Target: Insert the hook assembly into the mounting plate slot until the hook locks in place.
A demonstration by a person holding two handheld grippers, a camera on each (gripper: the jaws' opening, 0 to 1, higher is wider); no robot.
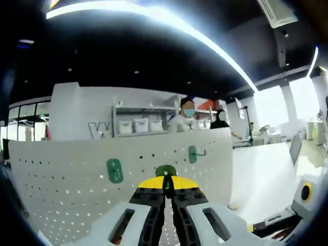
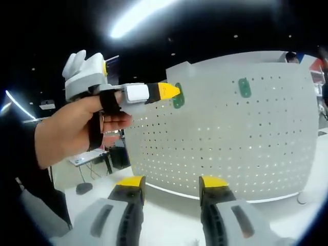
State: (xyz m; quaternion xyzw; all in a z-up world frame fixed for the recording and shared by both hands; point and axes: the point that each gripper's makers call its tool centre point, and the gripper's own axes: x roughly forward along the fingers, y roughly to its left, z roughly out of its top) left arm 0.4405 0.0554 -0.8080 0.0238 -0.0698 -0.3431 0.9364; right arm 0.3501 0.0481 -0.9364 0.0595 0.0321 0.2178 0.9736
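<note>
Hook assembly (image 1: 165, 170), green, sits pinched between the closed yellow tips of the left gripper (image 1: 165, 185), pressed against the white pegboard (image 1: 66, 174). On that pegboard, a green mounting plate (image 1: 115, 170) lies left of it, another hook (image 1: 193, 154) upper right. Right gripper (image 2: 171, 185) hangs open and empty below the pegboard.

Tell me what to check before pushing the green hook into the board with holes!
1. Left gripper shut on the green hook: ok.
2. Hook up against the pegboard: ok in the right gripper view.
3. Hook seated and locked: cannot tell, the jaws hide it.
4. Other green pieces on the board in sight: ok.
5. Right gripper open, holding nothing, clear of the board: ok.
</note>
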